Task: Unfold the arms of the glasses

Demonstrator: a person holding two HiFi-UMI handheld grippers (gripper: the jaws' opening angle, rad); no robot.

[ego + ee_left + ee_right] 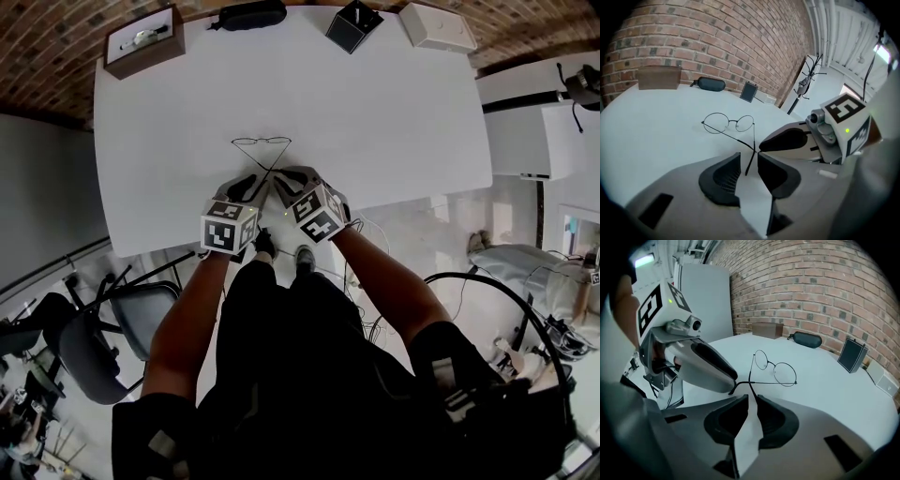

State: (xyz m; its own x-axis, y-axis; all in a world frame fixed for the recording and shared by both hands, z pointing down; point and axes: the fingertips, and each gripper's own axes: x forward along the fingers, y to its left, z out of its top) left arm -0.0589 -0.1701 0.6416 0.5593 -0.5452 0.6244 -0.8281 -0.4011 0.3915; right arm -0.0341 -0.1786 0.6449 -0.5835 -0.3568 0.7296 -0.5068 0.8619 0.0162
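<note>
Two grippers are working close together at the near edge of the white table [394,103] in the head view. The left gripper [247,187] and right gripper [289,178] are both pointing at the glasses [262,142], fingertips nearly touching each other. The glasses are resting on the table just beyond the tips, lenses on the far side. Both arms are reaching back toward the grippers and crossing in an X. A wooden box [143,39], black case [248,14], black box [353,25] and white box [437,25] are sitting well apart along the far edge.

Left gripper view: the jaws are standing narrowly apart, and the tip of one arm is lying in the gap between the pads. I'm not seeing either pad pressing on it. That arm is running back from the right-hand lens hinge. The other arm is crossing over to the right gripper [764,147] and ending at its fingertip.

Right gripper view: the jaws are also standing slightly apart, with a narrower gap. The second arm's tip is running in close along the right-hand pad; contact is too fine to tell. The lenses are sitting just ahead. The crossing arm is running sideways to the left gripper [731,386], its bent end sitting at that fingertip.
</note>
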